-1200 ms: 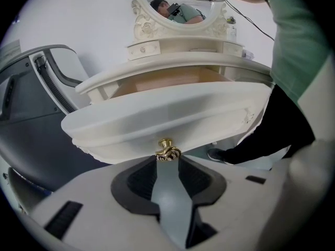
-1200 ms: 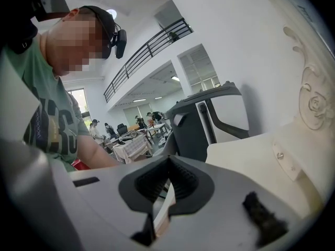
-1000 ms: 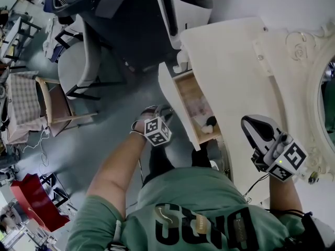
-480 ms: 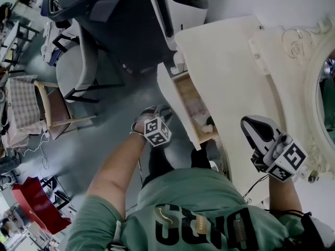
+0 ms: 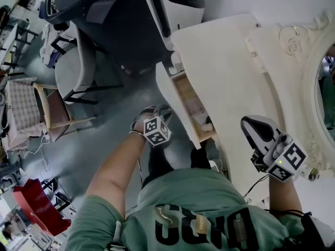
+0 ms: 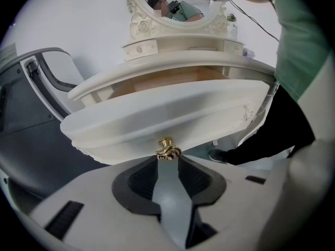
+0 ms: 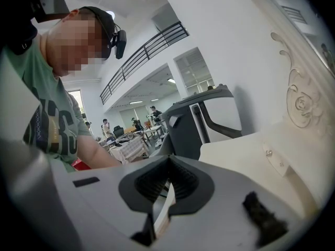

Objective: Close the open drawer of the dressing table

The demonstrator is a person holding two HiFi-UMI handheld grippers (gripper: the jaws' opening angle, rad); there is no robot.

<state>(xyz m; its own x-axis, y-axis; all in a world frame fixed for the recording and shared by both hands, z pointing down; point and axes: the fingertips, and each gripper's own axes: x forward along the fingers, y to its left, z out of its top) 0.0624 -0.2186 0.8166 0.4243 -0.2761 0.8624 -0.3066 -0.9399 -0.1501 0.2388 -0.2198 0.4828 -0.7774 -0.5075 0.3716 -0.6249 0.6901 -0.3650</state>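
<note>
The cream dressing table (image 5: 225,72) has its drawer pulled out; the curved drawer front (image 5: 165,90) stands away from the top, with small items lying in the wooden box (image 5: 192,109). In the left gripper view, the drawer front (image 6: 167,114) fills the middle and its gold knob (image 6: 167,150) sits right at my fingertips. My left gripper (image 6: 167,160) holds that knob between its pads. It shows at the drawer front in the head view as the left gripper (image 5: 163,110). My right gripper (image 5: 249,123) hovers over the table top, jaws together and empty, also seen as the right gripper (image 7: 166,184).
An ornate mirror frame (image 5: 309,88) rises at the table's back. A dark machine (image 5: 120,14) stands beyond the drawer. A grey chair (image 5: 73,69) and a wooden chair (image 5: 52,109) stand on the floor to the left. My legs are close beside the drawer's near end.
The head view has drifted a little, so the table sits slightly more to the left and higher. Both grippers keep their places, and the drawer shows no clear movement.
</note>
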